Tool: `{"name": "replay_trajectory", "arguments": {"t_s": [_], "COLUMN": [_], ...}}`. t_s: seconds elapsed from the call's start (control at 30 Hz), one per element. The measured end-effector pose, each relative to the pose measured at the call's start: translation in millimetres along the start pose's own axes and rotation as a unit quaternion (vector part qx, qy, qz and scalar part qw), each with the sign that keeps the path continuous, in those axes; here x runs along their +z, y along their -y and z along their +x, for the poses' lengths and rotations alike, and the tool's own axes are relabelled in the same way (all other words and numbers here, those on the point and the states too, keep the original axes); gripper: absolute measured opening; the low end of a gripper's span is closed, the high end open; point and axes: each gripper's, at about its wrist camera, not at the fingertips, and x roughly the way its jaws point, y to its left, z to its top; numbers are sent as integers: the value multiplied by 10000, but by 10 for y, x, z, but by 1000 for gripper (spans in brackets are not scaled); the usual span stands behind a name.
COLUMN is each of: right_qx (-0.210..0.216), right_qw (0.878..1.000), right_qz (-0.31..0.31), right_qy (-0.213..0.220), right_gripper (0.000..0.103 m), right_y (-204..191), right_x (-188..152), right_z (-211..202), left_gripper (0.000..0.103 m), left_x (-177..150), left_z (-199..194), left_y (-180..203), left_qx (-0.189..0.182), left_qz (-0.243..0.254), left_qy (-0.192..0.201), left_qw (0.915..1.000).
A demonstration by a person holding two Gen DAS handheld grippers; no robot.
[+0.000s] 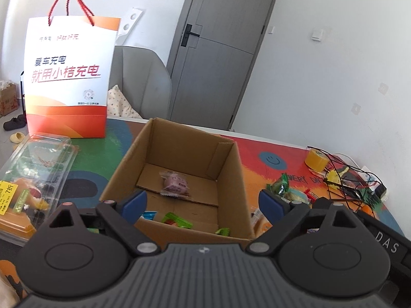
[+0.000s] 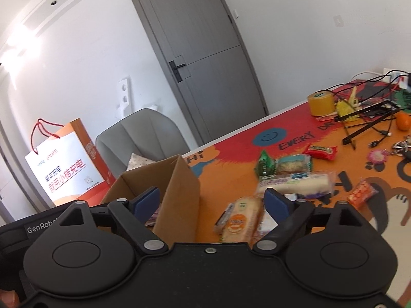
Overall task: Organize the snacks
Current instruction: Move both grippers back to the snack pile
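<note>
An open cardboard box [image 1: 226,169] stands on the colourful table mat. Inside it lie a pink wrapped snack [image 1: 176,183] and small green packets [image 1: 177,219]. My left gripper [image 1: 203,204] hangs open over the box's near edge, with nothing between its blue pads. My right gripper [image 2: 212,202] is open too, straddling the box's right wall [image 2: 179,195], nothing held. Just ahead of it lie a yellow-orange wrapped bread [image 2: 241,220] and a long white pack [image 2: 295,182]. Further off are a green packet [image 2: 264,164], a teal-wrapped snack [image 2: 292,164], a red bar [image 2: 321,151] and an orange packet [image 2: 362,195].
An orange-and-white paper bag [image 1: 66,77] stands at the back left, with a clear plastic tray [image 1: 33,179] in front of it. A yellow tape roll [image 2: 321,104], black cables [image 2: 364,120], an orange fruit [image 2: 403,122] and keys clutter the table's far right. A grey chair and door stand behind.
</note>
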Motion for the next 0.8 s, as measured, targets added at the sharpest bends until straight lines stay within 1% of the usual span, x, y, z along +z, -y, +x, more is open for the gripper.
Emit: {"name": "replay_trajectory", "arguments": {"t_s": [0.1, 0.4, 0.63, 0.8], "right_qx": [-173, -515, -713, -816], "right_qw": [9998, 9981, 9958, 9943], "right_qz": [35, 235, 517, 652], "right_qy": [48, 234, 258, 195], "right_gripper": [97, 103, 103, 103], "right_y": [104, 513, 841, 1012], "right_x": [15, 60, 58, 11], "right_z": [-57, -240, -253, -216], "left_gripper": [93, 93, 93, 93], "left_x": [-32, -109, -160, -222], "left_z": [23, 113, 191, 306], "left_y": [115, 507, 773, 911], "left_qx": [-65, -283, -409, -456], "left_qz": [90, 461, 720, 837], "left_qy": [-28, -130, -141, -285], "left_qw": [9999, 9984, 9965, 9950]}}
